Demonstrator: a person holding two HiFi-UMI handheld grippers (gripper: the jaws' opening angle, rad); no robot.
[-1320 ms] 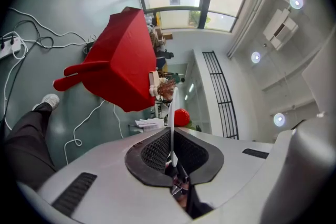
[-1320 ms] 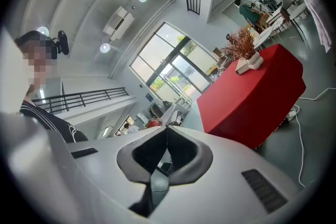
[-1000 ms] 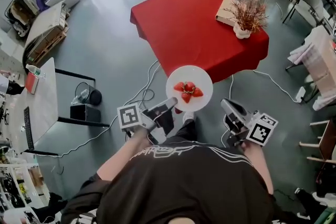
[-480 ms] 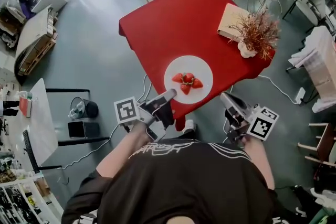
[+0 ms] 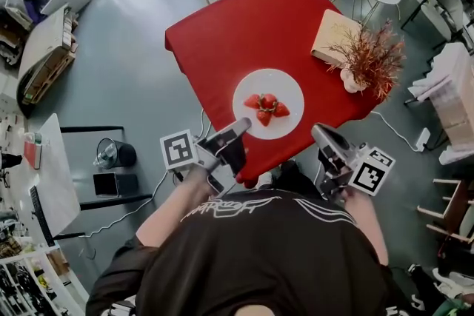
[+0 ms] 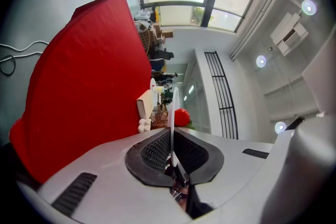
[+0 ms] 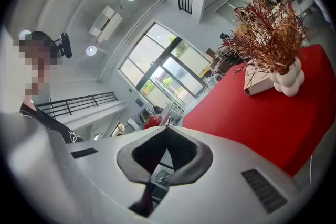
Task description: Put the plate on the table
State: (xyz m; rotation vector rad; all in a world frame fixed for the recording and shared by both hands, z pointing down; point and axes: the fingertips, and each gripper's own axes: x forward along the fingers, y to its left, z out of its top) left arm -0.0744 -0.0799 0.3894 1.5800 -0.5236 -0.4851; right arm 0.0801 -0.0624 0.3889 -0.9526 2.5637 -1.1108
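**Tool state.** The left gripper (image 5: 238, 131) is closed on the near-left rim of the plate (image 5: 285, 89). In the left gripper view the plate (image 6: 171, 107) runs edge-on between the 2 ribbed pads. The right gripper (image 5: 320, 135) has its jaws together with nothing between them, and it sits apart from the plate.

**Position.** The plate is over the near edge of the red table (image 5: 244, 26). The views do not show whether it touches the cloth.

**Handling.** The plate is probably stiff, smooth and breakable. It carries loose strawberries (image 5: 266, 109) and is held by 1 rim point only, so keep it level; tilting is likely to roll the fruit off. Set it down flat before releasing the rim.

**Markings.** Each gripper cube bears a square black-and-white marker. The print on the person's shirt is not legible. No brand name is readable.
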